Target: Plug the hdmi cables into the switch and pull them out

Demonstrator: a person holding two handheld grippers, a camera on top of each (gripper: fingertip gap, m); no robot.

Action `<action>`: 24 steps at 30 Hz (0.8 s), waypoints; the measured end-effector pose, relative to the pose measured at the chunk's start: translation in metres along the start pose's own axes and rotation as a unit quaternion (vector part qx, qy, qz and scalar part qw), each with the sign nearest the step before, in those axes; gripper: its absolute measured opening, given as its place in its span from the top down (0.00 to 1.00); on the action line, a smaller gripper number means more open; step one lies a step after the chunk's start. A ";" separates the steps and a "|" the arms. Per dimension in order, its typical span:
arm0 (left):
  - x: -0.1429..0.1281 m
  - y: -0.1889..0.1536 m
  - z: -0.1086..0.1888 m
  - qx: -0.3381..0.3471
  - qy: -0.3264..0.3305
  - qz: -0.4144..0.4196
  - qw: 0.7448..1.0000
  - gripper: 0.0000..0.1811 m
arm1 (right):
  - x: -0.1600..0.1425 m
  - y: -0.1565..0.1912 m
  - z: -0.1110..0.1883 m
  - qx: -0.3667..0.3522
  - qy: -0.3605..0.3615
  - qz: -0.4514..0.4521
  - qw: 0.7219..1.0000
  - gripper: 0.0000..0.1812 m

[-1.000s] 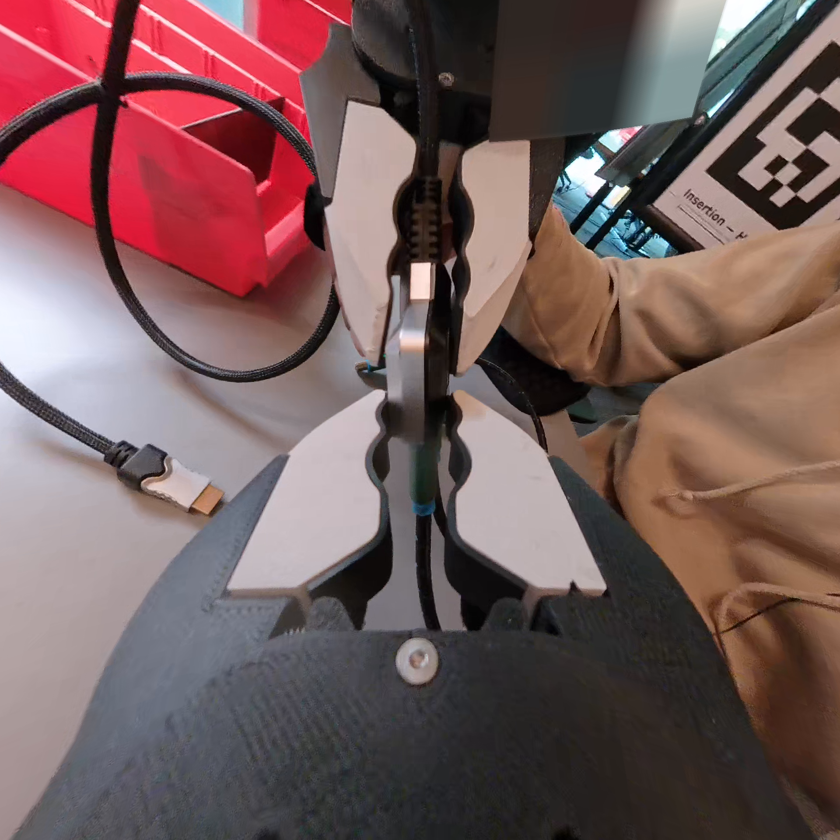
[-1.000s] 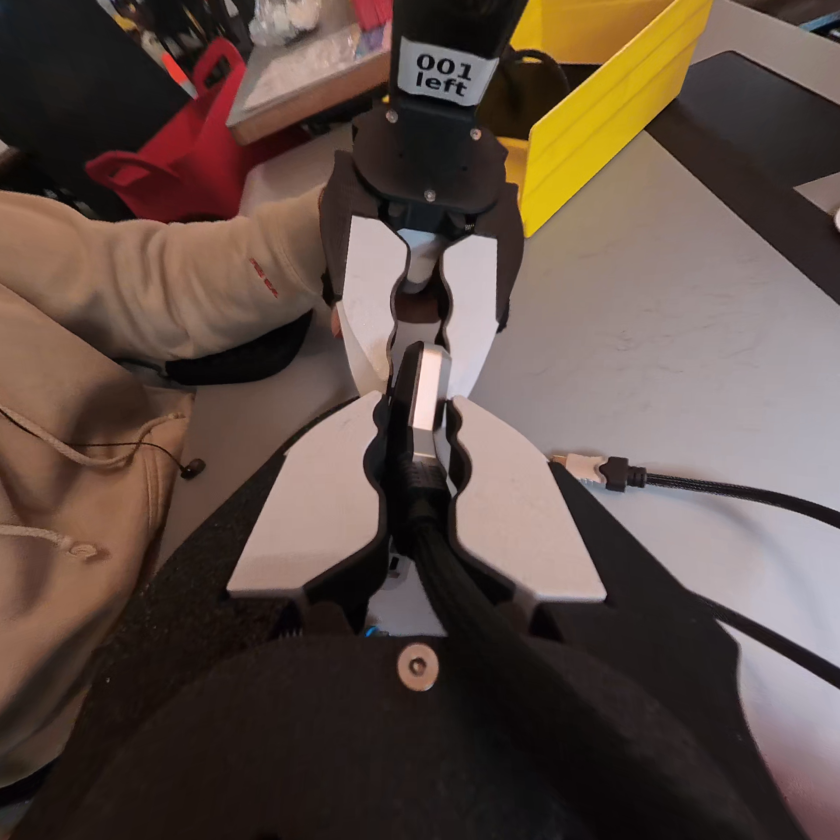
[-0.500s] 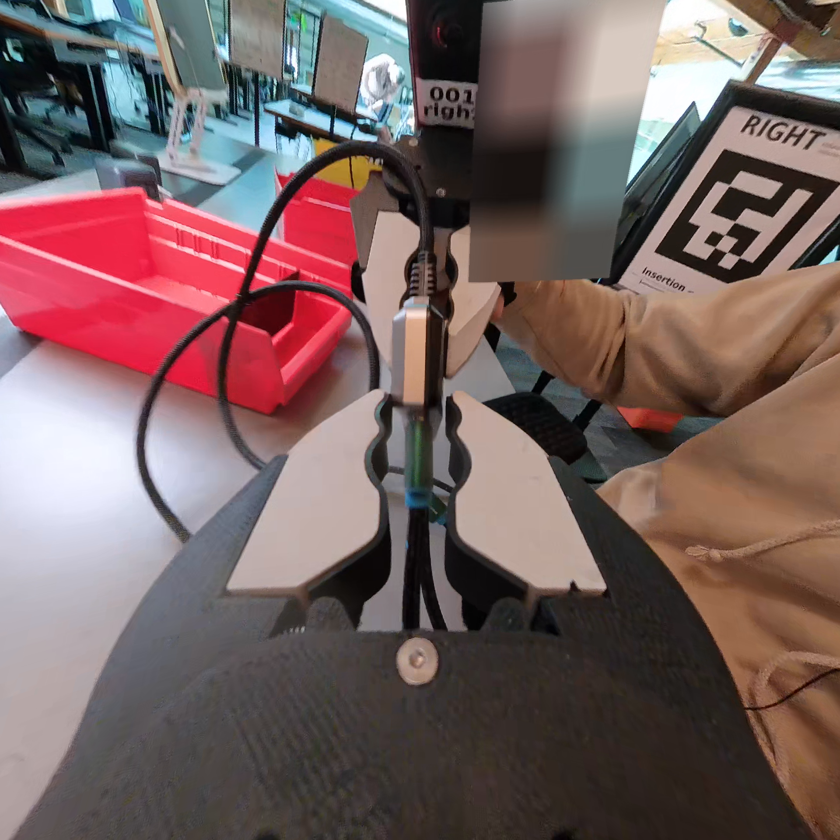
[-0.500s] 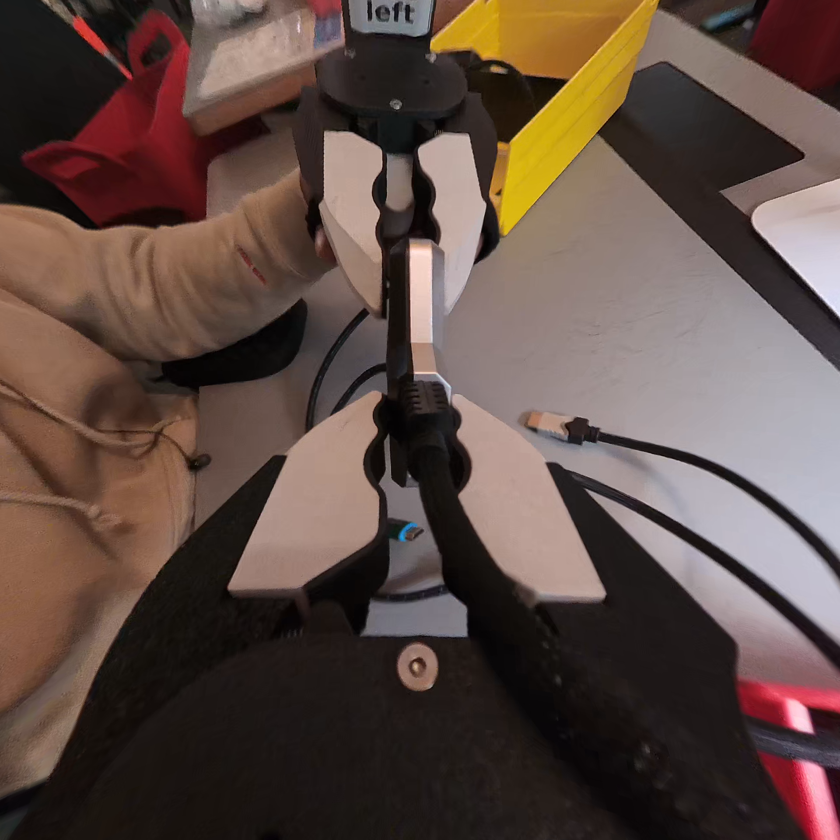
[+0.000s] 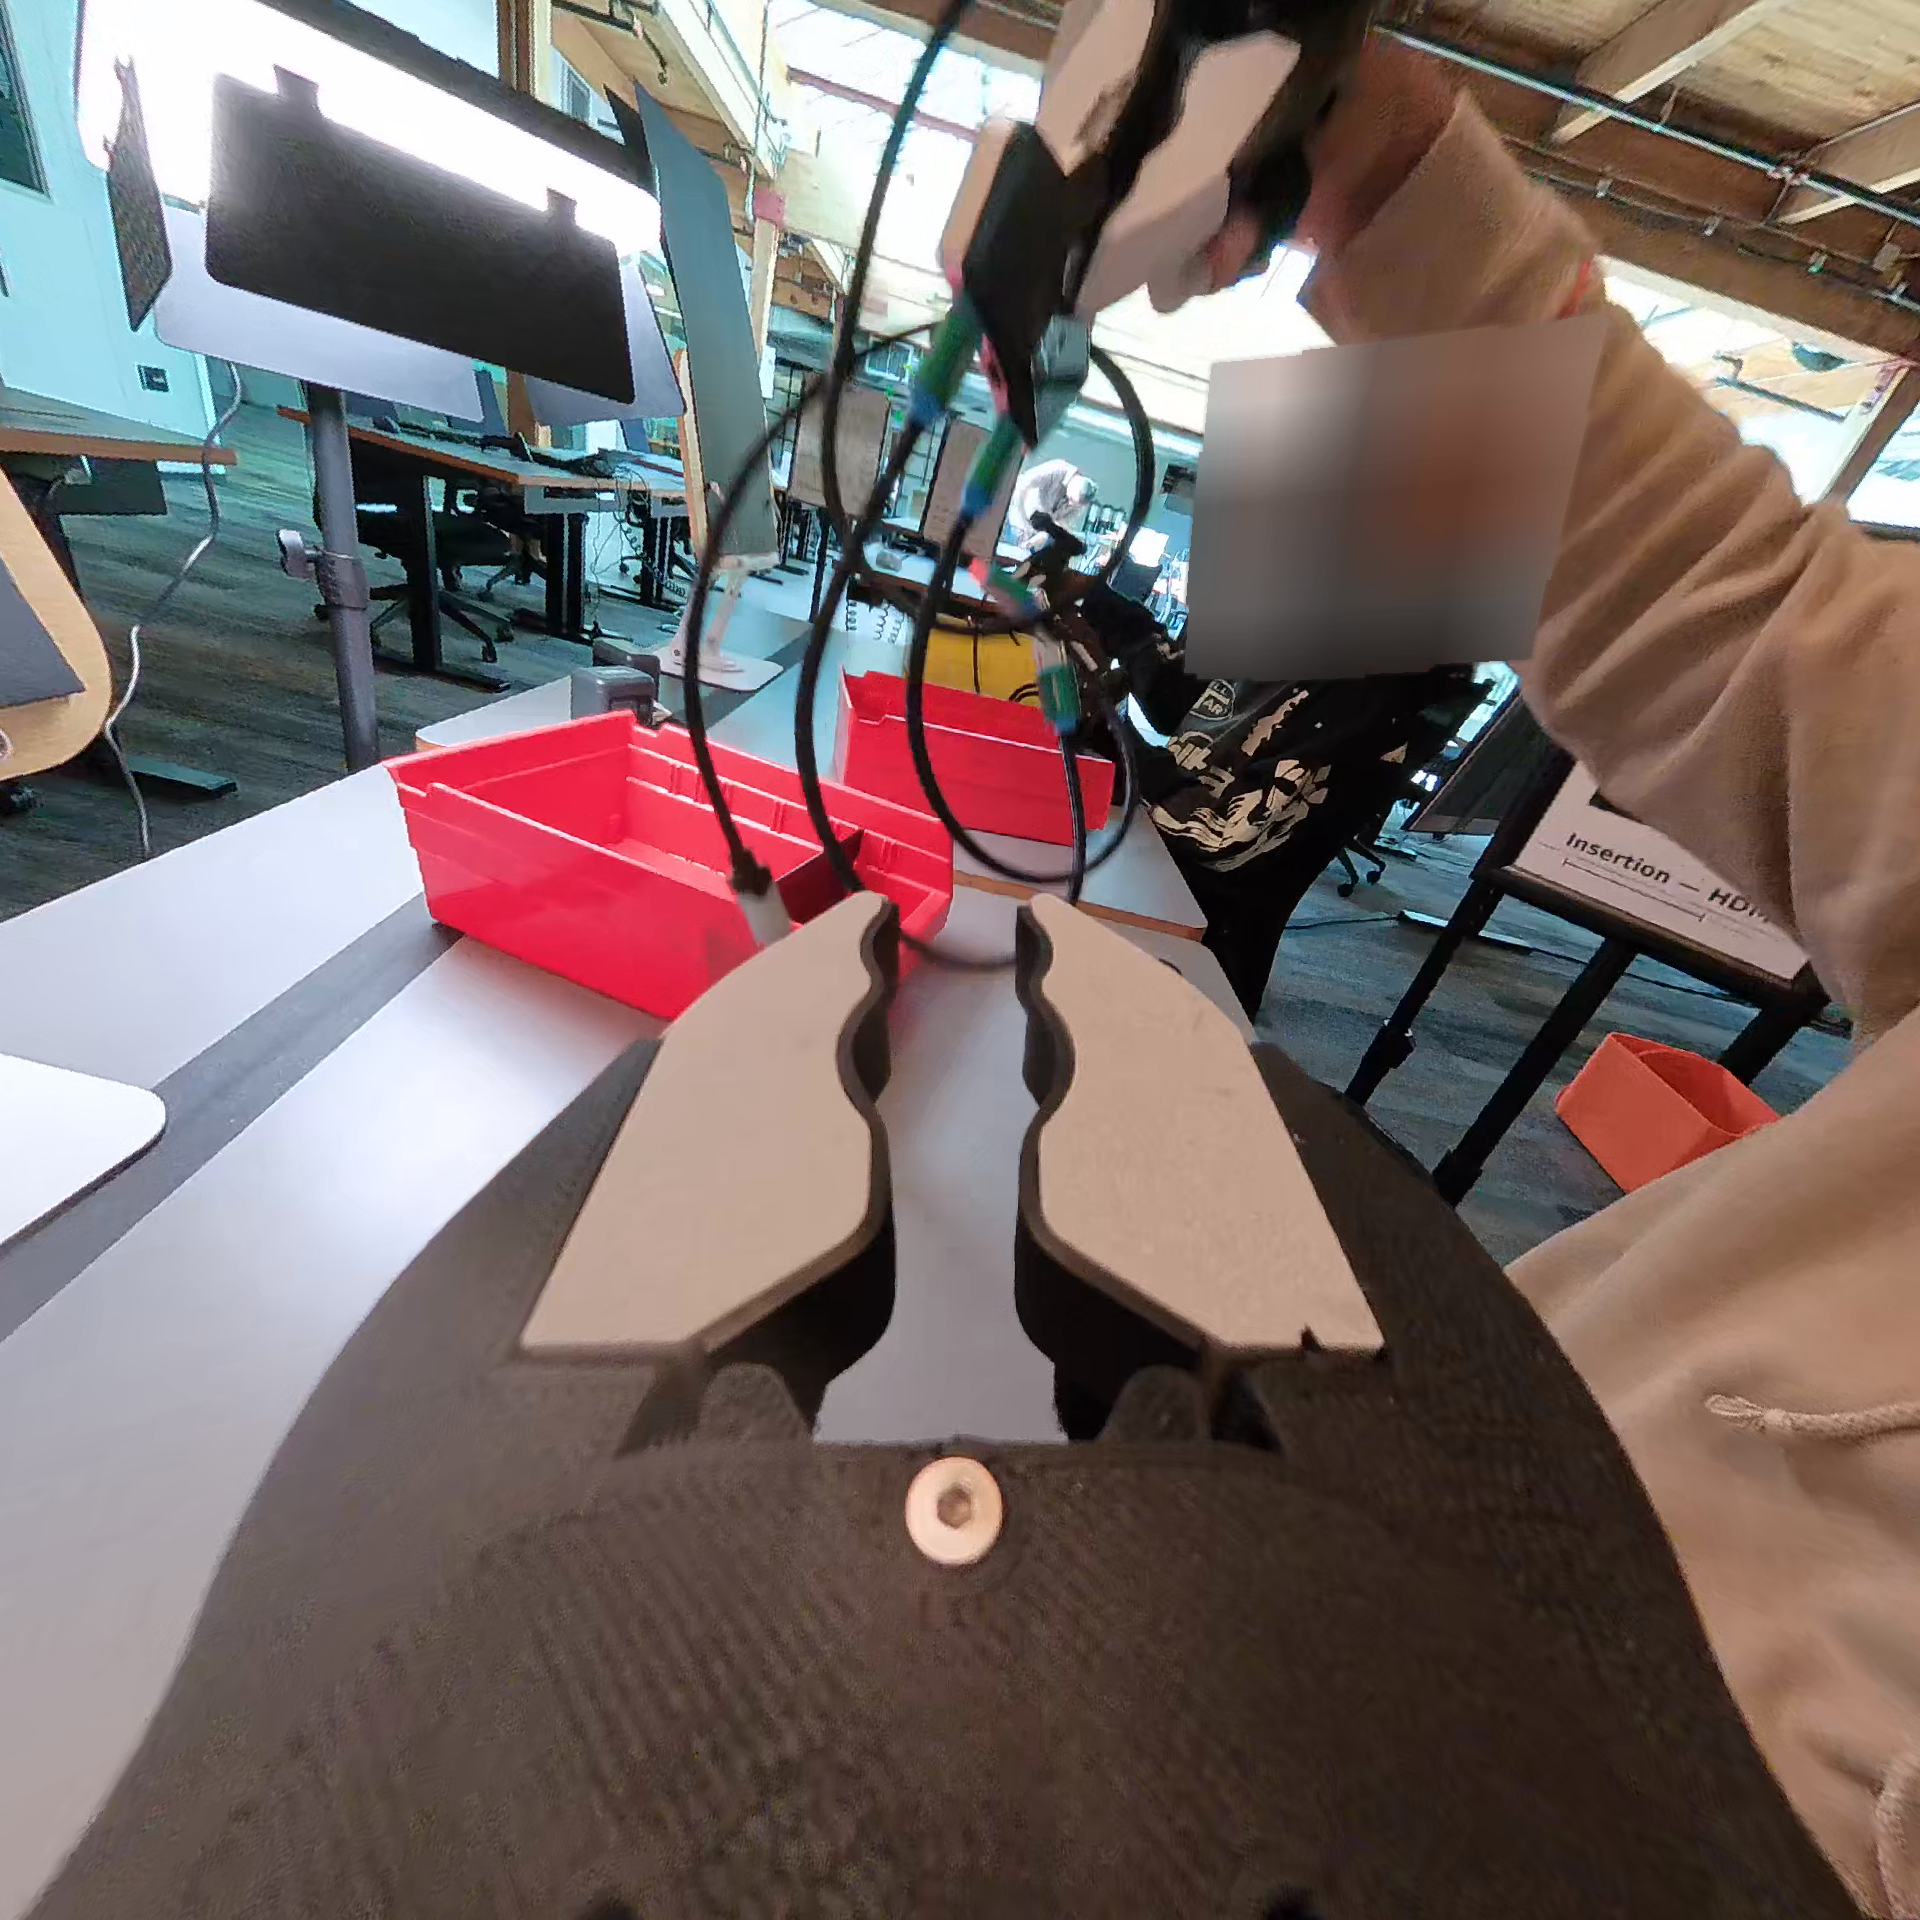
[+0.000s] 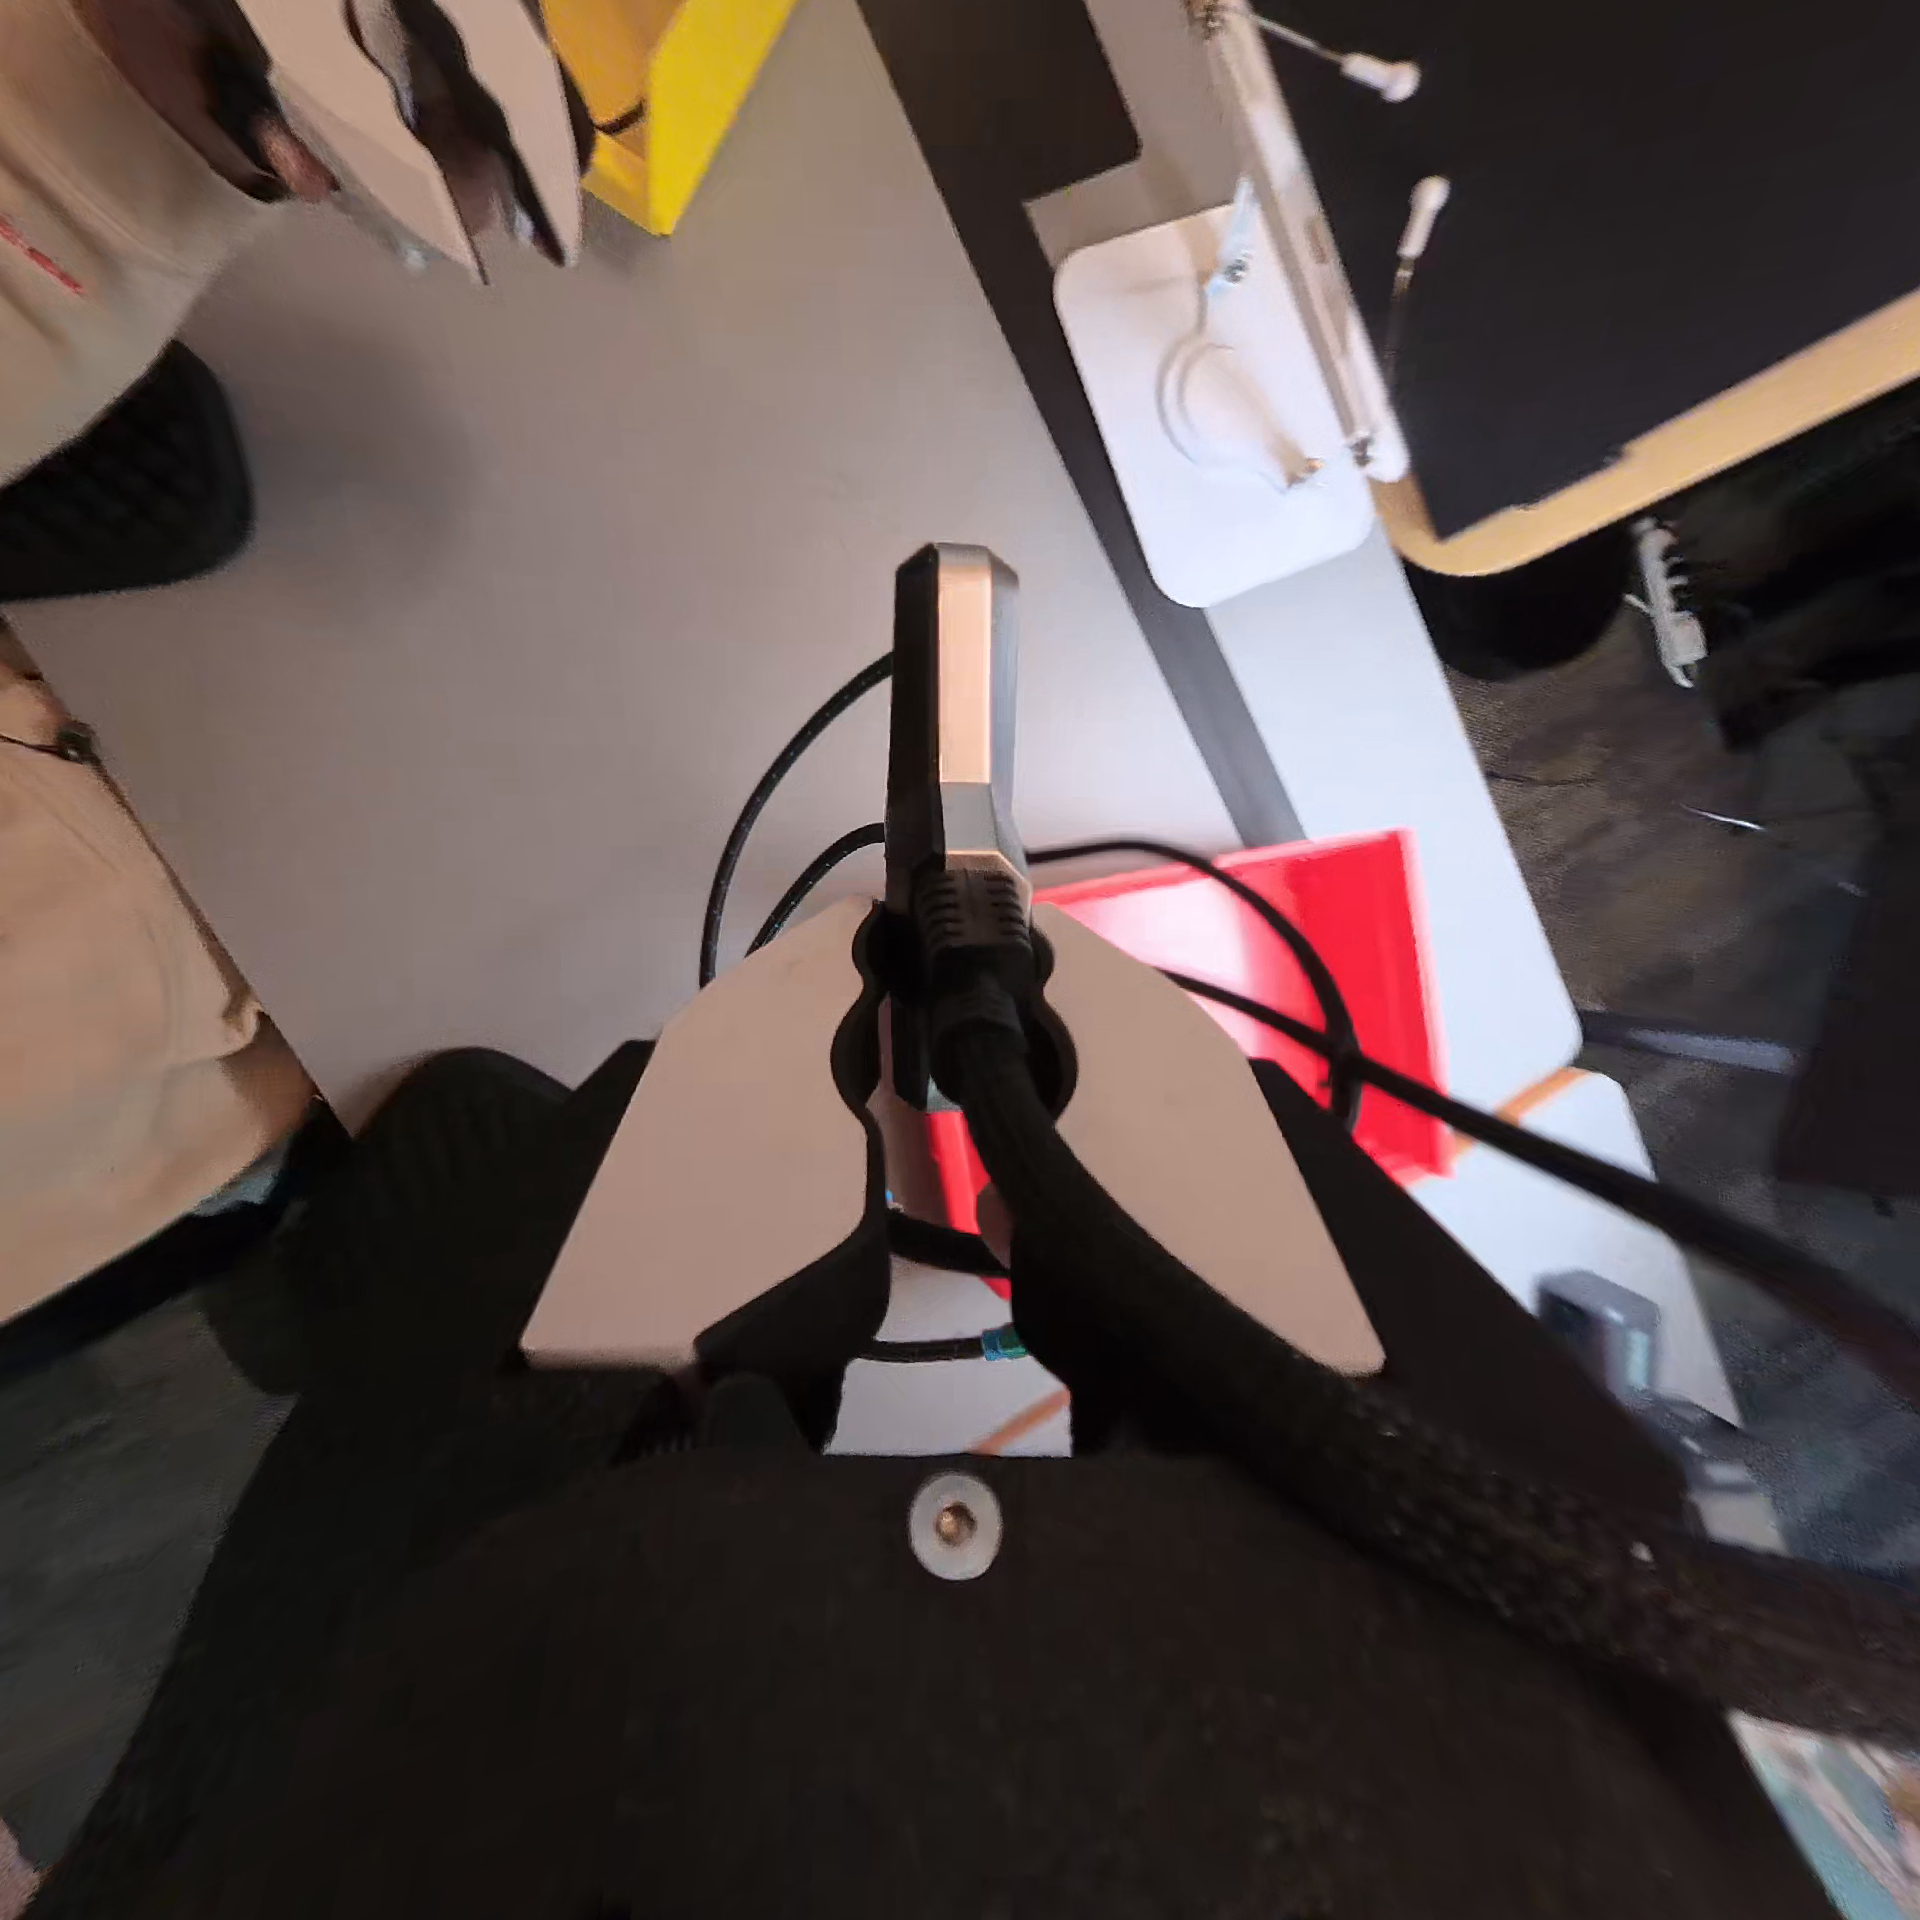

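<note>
Brushed-metal slab switch (image 6: 961,707) in right claw (image 6: 954,940)

1. A white sign (image 5: 1662,883) on a dark stand at the right of the left wrist view bears a line of black print, cut off by a beige sleeve (image 5: 1683,582).
2. A black shirt (image 5: 1247,790) behind the red bins carries a white graphic with lettering, too small to make out.
3. In the right wrist view, the sleeve (image 6: 62,208) has a small red mark, not legible.
</note>
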State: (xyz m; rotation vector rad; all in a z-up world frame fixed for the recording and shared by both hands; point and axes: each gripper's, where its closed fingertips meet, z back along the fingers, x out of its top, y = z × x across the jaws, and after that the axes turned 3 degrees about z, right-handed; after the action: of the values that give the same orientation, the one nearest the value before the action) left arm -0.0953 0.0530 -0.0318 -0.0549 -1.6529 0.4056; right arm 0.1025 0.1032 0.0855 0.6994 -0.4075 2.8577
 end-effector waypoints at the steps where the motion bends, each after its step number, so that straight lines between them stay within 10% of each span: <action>1: -0.003 0.001 -0.002 0.000 0.005 0.001 1.000 0.88 | -0.001 -0.010 0.010 -0.011 0.007 0.000 1.000 0.87; 8: -0.020 0.009 -0.011 0.005 0.034 0.014 0.999 0.88 | -0.031 -0.091 0.025 -0.125 0.101 -0.002 0.987 0.87; 24: -0.054 0.046 -0.009 0.033 0.072 0.063 0.995 0.88 | -0.144 -0.160 -0.174 -0.090 0.090 -0.089 0.988 0.87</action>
State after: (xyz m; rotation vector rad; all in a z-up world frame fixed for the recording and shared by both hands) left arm -0.0892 0.0833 -0.0968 -0.1366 -1.4977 0.5392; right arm 0.1910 0.2925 -0.0953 0.4175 -0.5373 2.6460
